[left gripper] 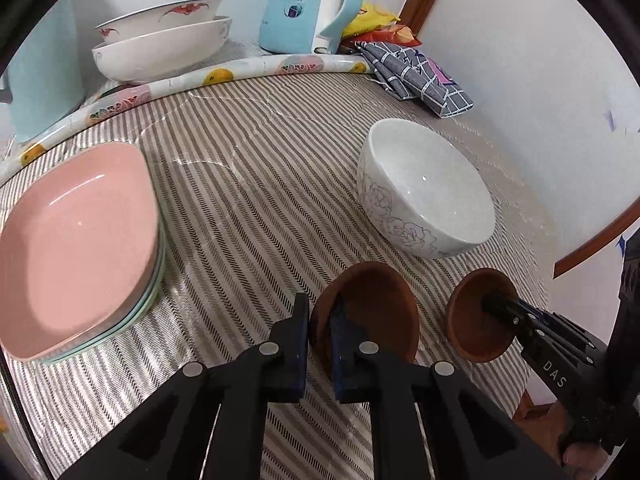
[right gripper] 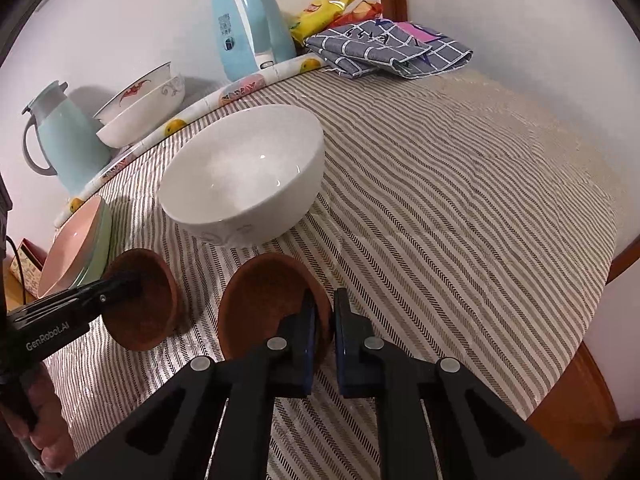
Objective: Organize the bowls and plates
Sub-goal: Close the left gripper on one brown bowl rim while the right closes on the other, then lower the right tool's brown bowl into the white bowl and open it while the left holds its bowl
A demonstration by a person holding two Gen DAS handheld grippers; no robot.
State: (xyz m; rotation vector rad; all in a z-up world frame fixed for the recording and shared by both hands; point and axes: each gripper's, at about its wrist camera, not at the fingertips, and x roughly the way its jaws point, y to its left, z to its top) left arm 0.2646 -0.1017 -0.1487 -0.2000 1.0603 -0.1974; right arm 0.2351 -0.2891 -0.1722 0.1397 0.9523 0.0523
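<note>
two brown bowls tilted, white bowl upright, plates stacked

white bowl with grey rose outline sits upright on the striped cloth. nearer than it, two small brown bowls, and, stand tipped on edge, apart. left of white bowl, a pink plate tops pale green ones. far behind white bowl, two red-patterned white bowls nested.

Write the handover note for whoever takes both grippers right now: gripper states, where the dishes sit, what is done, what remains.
Left gripper: shut on the rim of the left brown bowl.
Right gripper: shut on the rim of the right brown bowl.
Both bowls are tilted, low over the striped cloth.
White bowl stands just beyond them.
Pink plate tops the stack at left.
Done: plates stacked.
Left: probably nest the brown bowls, then deal with the white bowl.
</note>
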